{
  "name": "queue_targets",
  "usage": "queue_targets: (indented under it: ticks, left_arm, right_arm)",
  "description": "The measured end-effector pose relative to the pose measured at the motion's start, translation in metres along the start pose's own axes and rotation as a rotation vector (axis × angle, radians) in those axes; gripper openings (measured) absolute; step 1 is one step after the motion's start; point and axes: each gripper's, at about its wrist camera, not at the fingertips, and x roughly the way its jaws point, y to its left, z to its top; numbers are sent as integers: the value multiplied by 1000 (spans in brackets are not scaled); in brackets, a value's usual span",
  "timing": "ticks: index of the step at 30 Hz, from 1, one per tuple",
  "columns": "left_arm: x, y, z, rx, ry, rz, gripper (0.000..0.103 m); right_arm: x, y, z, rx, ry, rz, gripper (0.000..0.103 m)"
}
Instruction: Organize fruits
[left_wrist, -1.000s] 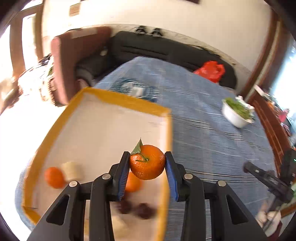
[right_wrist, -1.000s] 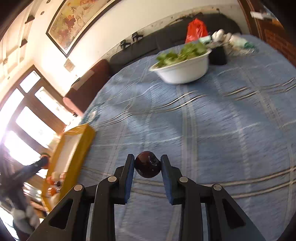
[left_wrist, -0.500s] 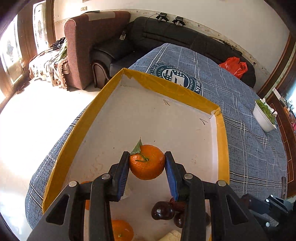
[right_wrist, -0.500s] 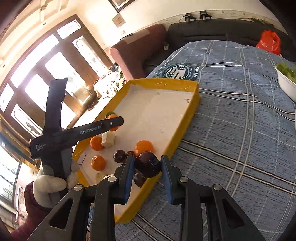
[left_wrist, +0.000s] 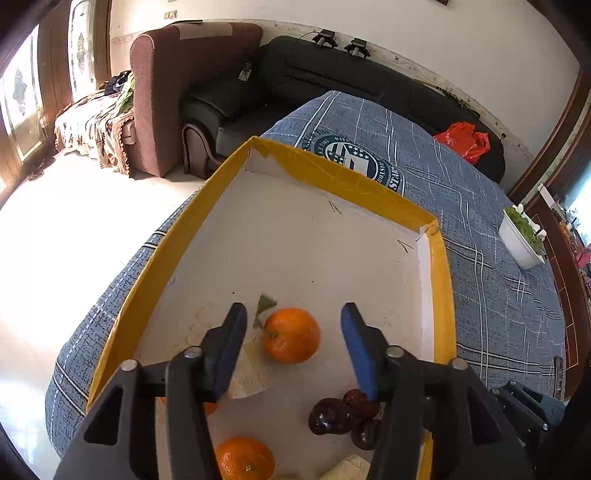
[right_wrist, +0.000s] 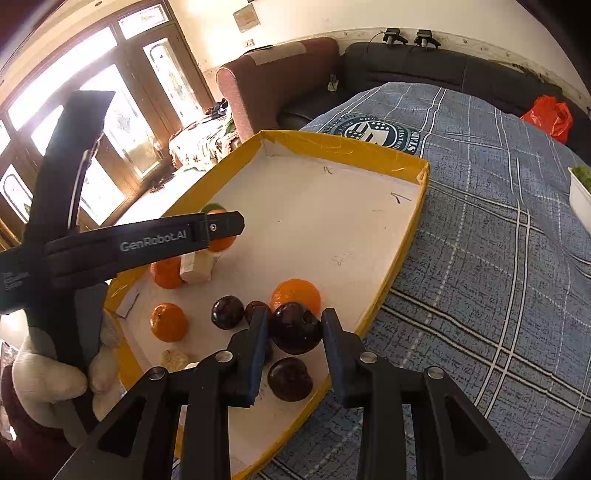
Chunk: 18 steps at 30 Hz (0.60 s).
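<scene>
Lying in the yellow-rimmed tray (left_wrist: 439, 295), a bright, leaf-stemmed orange (left_wrist: 291, 335) sits free between the just-spread jaws of the left gripper (left_wrist: 293, 343), while the right gripper (right_wrist: 294, 332) pinches a glossy dark plum (right_wrist: 295, 326).

Daylight floods from windows (right_wrist: 110, 122), floor (left_wrist: 74, 236) overexposed; fisheye edges curve.

Fruit in the yellow-rimmed tray (left_wrist: 439, 280)
A leafy orange (left_wrist: 291, 335) lay on its white floor; dark plums (left_wrist: 343, 415) clustered nearby
</scene>
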Motion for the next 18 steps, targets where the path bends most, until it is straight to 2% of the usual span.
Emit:
queue_targets:
  ticks: [2,4,12,18]
  left_arm:
    - [-9,-1,0,1,-27,5,64]
    - [-18,-4,0,6,-46,11,67]
    - [-61,-28,-11,49,-154,11,69]
    - [-106,-54,-20,76,-219,-69,71]
  right_arm:
    - [-2,-3,1,9,-9,2,45]
    - [-8,-5,2,23,-29,15,59]
    - [-44,-17,-7,53,-112,-10,62]
    - [-69,-39,-29,114,-169,-49,64]
